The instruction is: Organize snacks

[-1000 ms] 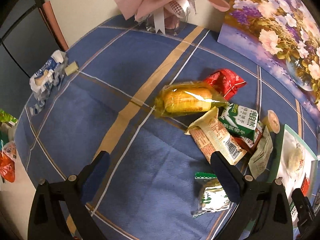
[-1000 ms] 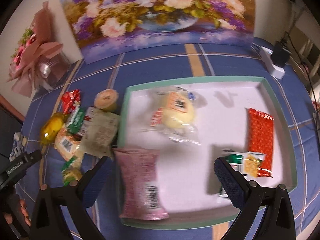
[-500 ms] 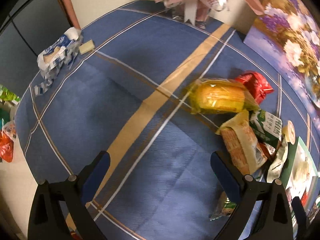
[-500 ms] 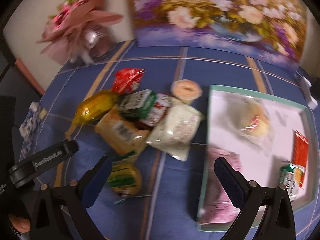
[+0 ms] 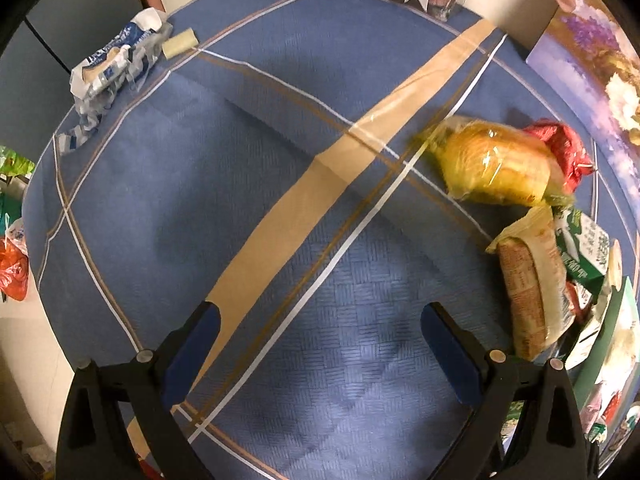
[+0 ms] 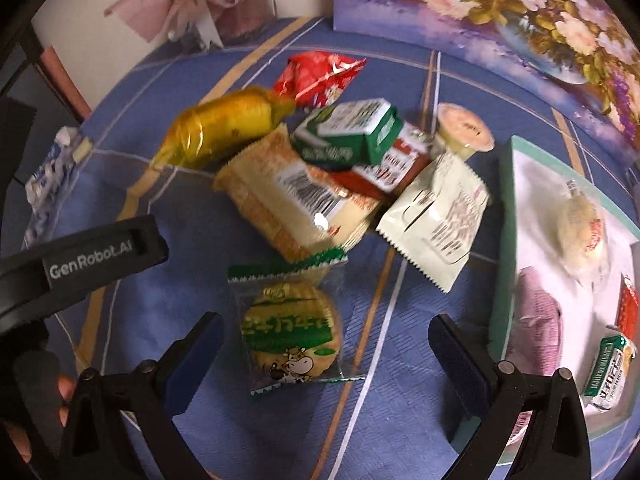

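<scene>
Blue checked tablecloth (image 5: 248,184) with tan and white stripes covered the table in the left wrist view. The left gripper (image 5: 320,320) hung above bare cloth with its fingers spread wide and nothing between them. A yellow cellophane-wrapped snack (image 5: 496,168) lay at the right, with a red crinkled packet (image 5: 564,148) touching its far side. A tan biscuit packet (image 5: 528,280) lay just near of the yellow snack, beside a green and white carton (image 5: 584,248). A crumpled blue and white wrapper (image 5: 108,60) lay well apart at the far left edge of the table.

In the right wrist view, the right gripper (image 6: 324,344) was also spread wide and held nothing. A clear packet with green print and a round biscuit (image 6: 292,324) lay on the cloth between its fingers, untouched. Beyond that packet, the loose snacks formed a pile: the tan biscuit packet (image 6: 288,200), the yellow cellophane-wrapped snack (image 6: 224,128), the green and white carton (image 6: 348,132), the red crinkled packet (image 6: 316,76), a pale rectangular sachet (image 6: 436,220) and a small sealed pudding cup (image 6: 464,132). A white tray with a green rim (image 6: 504,248) stood at the right and held a clear-wrapped round bun (image 6: 580,220), a pink packet (image 6: 536,320) and a small green and white bar (image 6: 608,364). A flower painting (image 6: 500,12) stood at the far side.
</scene>
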{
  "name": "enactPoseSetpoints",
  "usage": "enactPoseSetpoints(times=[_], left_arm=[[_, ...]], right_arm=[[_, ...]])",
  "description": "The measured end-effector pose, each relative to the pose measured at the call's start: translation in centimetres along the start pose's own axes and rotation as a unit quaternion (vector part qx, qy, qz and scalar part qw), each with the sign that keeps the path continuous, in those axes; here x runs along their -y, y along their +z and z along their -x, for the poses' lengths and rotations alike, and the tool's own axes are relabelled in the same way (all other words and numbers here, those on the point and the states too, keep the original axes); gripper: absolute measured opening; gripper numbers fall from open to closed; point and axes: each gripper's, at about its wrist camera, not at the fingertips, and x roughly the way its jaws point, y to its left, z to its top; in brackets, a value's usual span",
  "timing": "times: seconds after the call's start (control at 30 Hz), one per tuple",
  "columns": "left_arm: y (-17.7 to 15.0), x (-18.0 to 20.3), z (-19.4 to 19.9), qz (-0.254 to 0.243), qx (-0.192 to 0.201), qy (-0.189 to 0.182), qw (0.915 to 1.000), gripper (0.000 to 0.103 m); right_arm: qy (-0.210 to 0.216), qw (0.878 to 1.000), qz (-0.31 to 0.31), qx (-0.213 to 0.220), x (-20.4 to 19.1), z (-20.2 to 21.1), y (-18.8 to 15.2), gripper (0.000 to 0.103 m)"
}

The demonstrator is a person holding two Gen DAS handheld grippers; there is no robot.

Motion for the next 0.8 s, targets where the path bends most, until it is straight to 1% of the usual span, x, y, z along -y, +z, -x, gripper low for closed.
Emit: enactPoseSetpoints(times=[0.1,0.17,0.23,0.37,0.43,0.47,0.53,0.67,0.7,0.8], left_arm=[[0.0,0.2,-0.2,0.0,-0.004,-0.003,1.0,0.1],[0.0,0.2,-0.1,0.001,-0.003,-0.006,1.0,0.1],[0.1,0.3,0.0,0.002,-0.001,-0.011,0.9999,0.1],[0.2,0.5,0.3,0.0,-0.001,-0.02,0.9998,0.1],[0.3,0.8,0.4,-0.002,-0.002,-0.026,0.9997,0.1],[0.2,0.7,0.6,-0.004,-0.002,-0.028,0.9996,0.1],[0.3,1.0,0.8,-0.007,0.0,-0.032,0.9995,0.1],[0.3,1.6,1.4,-0.012,0.004,-0.04,0.9991,0.1],[0.4,1.6,1.5,-0.012,0.005,-0.044,0.999,0.1],[0.7,1.5,2.0,-0.012,0.008,-0.055,0.9984,0.1]], right_arm=[[-0.011,1.0,0.006,-0.011,-0.3,-0.8,-0.4,0.103],[-0.019,1.0,0.01,-0.016,-0.5,-1.2,-0.6,0.099],[-0.025,0.999,0.011,-0.023,-0.7,-1.5,-0.8,0.091],[-0.018,1.0,0.006,-0.022,-0.8,-1.6,-1.2,0.08],[-0.014,1.0,0.005,-0.018,-0.8,-1.4,-1.3,0.069],[-0.015,1.0,0.004,-0.018,-0.9,-1.4,-1.2,0.066],[-0.022,1.0,-0.001,-0.02,-0.6,-1.2,-0.9,0.055],[-0.011,1.0,-0.02,-0.022,0.5,-0.9,-0.9,0.053],[-0.012,0.999,-0.022,-0.023,1.1,-1.1,0.0,0.052],[-0.009,0.999,-0.03,-0.022,1.8,-0.8,0.4,0.052]])
